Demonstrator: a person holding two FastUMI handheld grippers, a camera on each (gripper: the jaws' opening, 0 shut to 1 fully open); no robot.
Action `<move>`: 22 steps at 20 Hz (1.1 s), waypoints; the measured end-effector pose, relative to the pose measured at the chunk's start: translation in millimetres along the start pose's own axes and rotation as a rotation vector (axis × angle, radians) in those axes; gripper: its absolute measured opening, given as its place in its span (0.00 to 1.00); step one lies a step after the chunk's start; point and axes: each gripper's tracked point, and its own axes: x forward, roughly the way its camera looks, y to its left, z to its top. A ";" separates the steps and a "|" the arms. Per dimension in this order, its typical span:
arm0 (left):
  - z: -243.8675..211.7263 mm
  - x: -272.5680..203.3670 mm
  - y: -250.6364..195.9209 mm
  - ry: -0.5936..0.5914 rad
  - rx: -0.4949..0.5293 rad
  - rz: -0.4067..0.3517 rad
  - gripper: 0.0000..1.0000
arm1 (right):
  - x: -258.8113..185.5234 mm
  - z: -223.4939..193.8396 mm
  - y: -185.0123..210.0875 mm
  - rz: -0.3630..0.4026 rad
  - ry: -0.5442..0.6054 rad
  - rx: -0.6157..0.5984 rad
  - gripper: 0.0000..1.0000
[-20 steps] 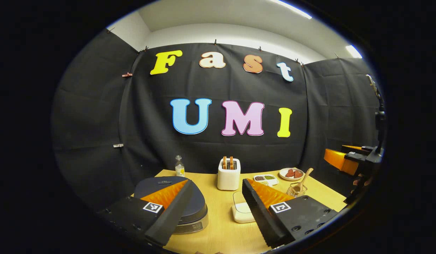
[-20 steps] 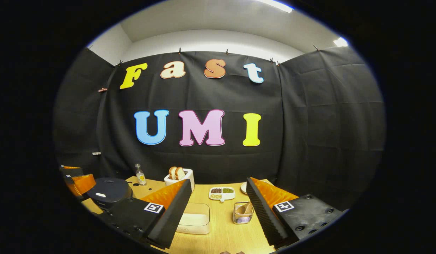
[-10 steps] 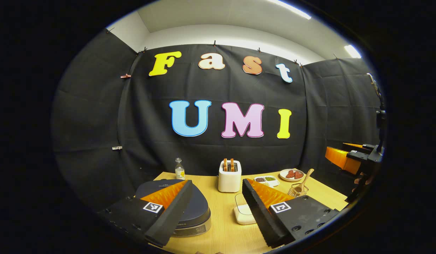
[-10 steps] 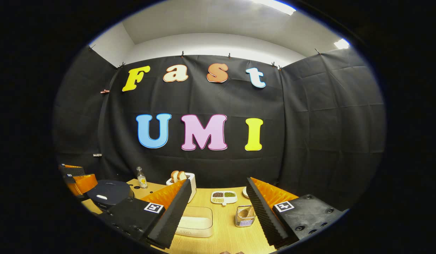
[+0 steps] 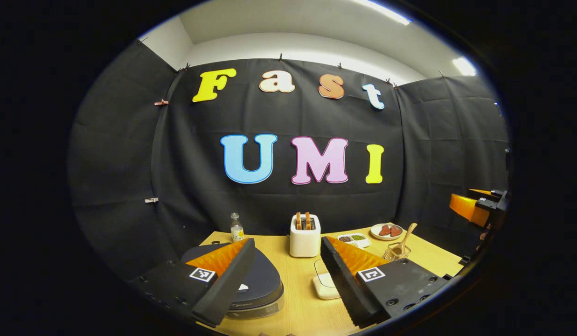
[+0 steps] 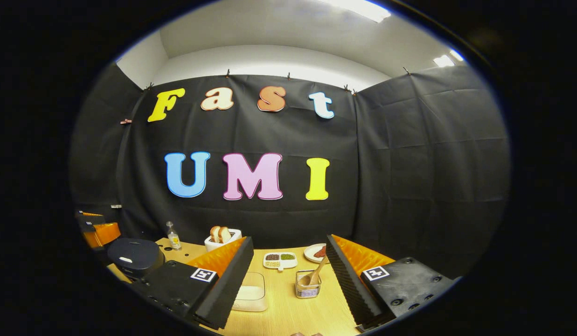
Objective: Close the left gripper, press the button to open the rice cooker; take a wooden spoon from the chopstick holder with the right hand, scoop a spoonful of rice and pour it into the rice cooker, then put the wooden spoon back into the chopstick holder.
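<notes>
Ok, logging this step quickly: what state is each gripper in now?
Left gripper: open, holding nothing.
Right gripper: open, holding nothing.

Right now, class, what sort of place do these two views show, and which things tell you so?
Probably a mock kitchen set up in a booth: a dark round rice cooker, a white toaster holding bread slices and a wooden spoon in a wire chopstick holder stand on a light wooden table.

We see even, bright light from ceiling strips (image 5: pixel 384 10) overhead, glaring white at the top. The table (image 6: pixel 288 303) is well lit with soft shadows. Fisheye bending curves the edges; focus stays sharp throughout.
</notes>
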 end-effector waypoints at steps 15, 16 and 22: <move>-17.0 20.9 93.7 0.155 -0.087 0.097 0.22 | -19.9 -18.4 -14.3 -0.040 0.032 -0.015 0.98; -21.3 20.9 99.6 0.170 -0.095 0.102 0.14 | -21.6 -18.8 -15.9 -0.044 0.033 -0.015 0.98; -72.6 34.5 106.6 0.340 -0.189 0.020 0.05 | -25.9 -27.7 -20.0 -0.062 0.060 -0.021 0.98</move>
